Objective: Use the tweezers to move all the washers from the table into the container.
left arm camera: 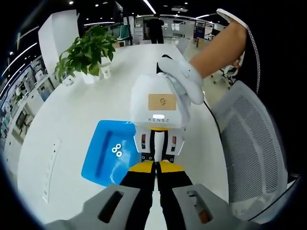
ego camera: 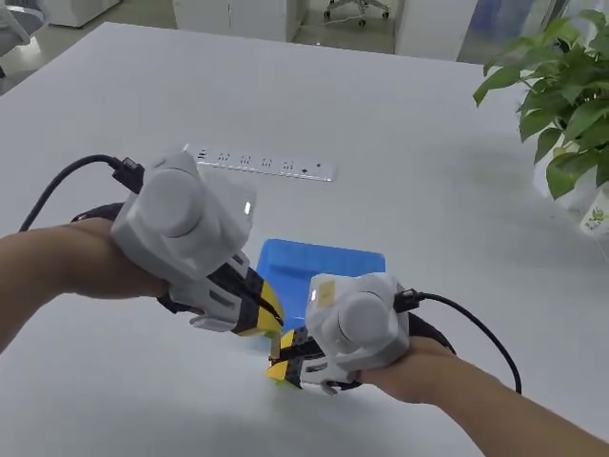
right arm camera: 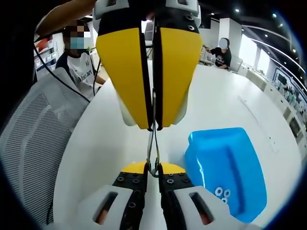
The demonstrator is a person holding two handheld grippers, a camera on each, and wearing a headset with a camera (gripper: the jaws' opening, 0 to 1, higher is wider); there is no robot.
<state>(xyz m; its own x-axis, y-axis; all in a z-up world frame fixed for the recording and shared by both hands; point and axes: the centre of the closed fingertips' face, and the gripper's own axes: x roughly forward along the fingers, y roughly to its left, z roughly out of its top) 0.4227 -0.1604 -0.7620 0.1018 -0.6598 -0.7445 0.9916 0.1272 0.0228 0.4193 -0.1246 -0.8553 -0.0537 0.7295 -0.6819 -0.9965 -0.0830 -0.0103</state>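
Note:
A blue container (ego camera: 328, 264) sits on the white table (ego camera: 400, 143), just beyond both grippers. Small metal washers (left arm camera: 116, 151) lie inside it, also seen in the right gripper view (right arm camera: 223, 193). My left gripper (ego camera: 274, 319) and right gripper (ego camera: 278, 359) point at each other, tips almost meeting in front of the container. Thin metal tweezers (right arm camera: 153, 139) run between them. The left gripper's (right arm camera: 152, 125) yellow jaws are shut on one end. The right gripper (right arm camera: 152, 170) is shut on the other end. In the left gripper view my own jaws (left arm camera: 154, 167) are closed facing the right gripper (left arm camera: 154, 154).
A white power strip (ego camera: 262, 164) lies on the table behind the container. A potted plant (ego camera: 561, 95) stands at the far right edge. A mesh office chair (left arm camera: 254, 143) is beside the table. People are in the room beyond.

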